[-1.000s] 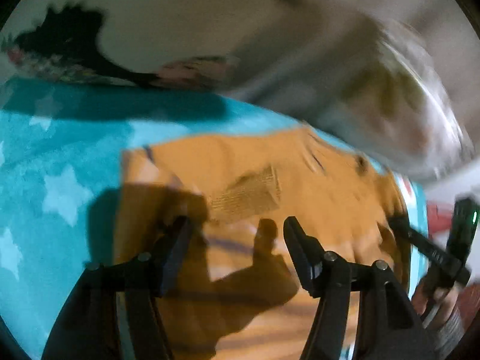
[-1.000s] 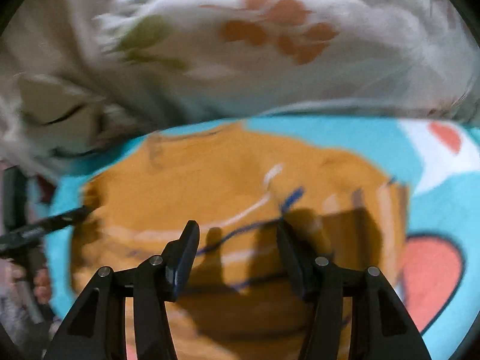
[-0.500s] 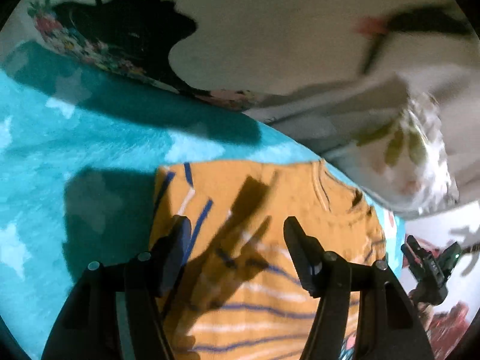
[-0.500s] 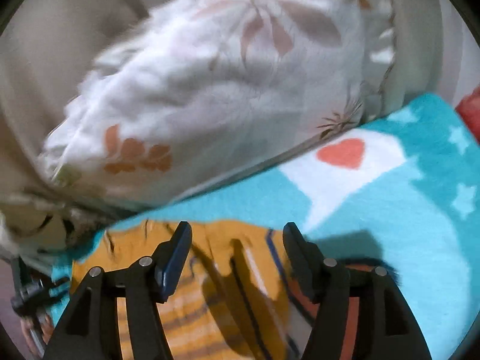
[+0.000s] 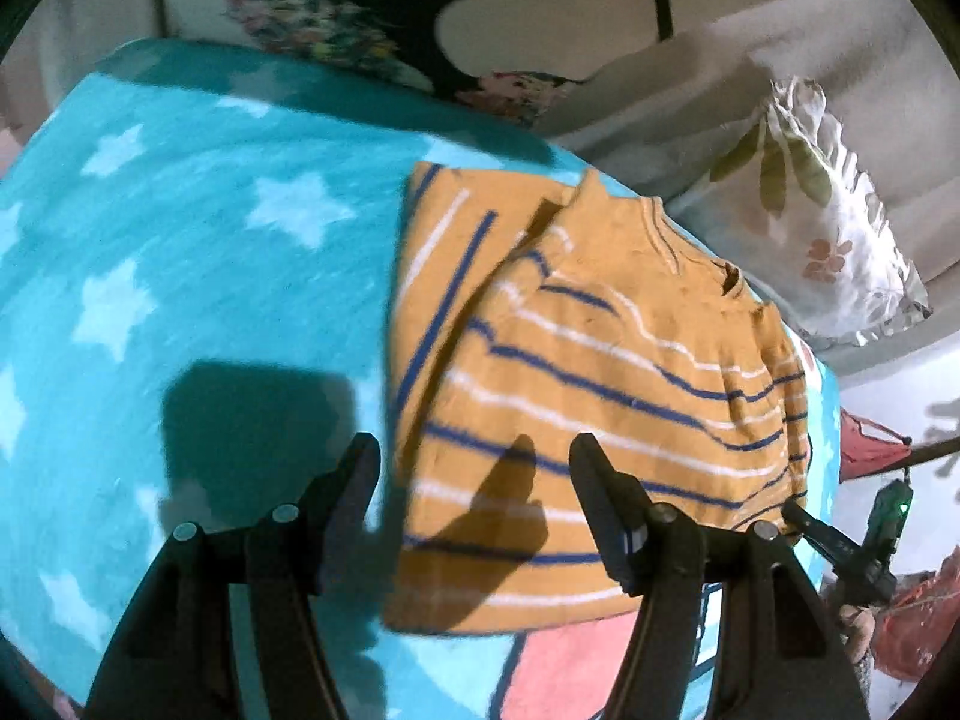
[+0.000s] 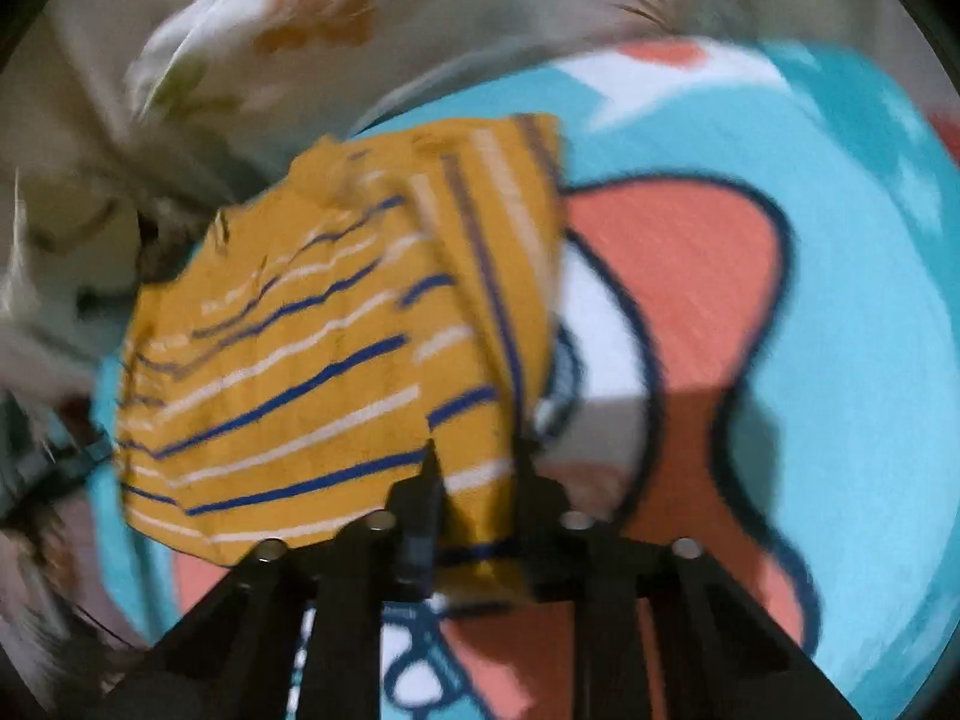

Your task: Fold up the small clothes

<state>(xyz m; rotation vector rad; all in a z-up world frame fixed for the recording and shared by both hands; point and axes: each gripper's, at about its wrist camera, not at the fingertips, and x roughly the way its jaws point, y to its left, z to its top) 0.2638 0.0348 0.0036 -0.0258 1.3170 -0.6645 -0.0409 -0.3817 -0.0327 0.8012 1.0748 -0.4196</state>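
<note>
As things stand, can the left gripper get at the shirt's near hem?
Probably yes. The left gripper hangs open over the shirt, with nothing between its fingers and the near hem. The right gripper grips the other edge, out of the way.

From where I stand, the right wrist view is smeared by motion: the striped orange shirt (image 6: 336, 348) reads soft at every edge, and the floral pillow (image 6: 312, 24) behind it is a pale blur. The right gripper (image 6: 474, 456) covers the shirt's near corner, so the cloth between its fingers is hidden, and how tightly they close is hard to tell. The cartoon print on the teal blanket (image 6: 852, 276) runs out of frame, its figure unreadable. In the left wrist view, the shadow of the left gripper (image 5: 474, 462) darkens the shirt's (image 5: 600, 384) lower hem. The right gripper (image 5: 840, 546) sits small at the edge, its fingertips lost against the shirt.
</note>
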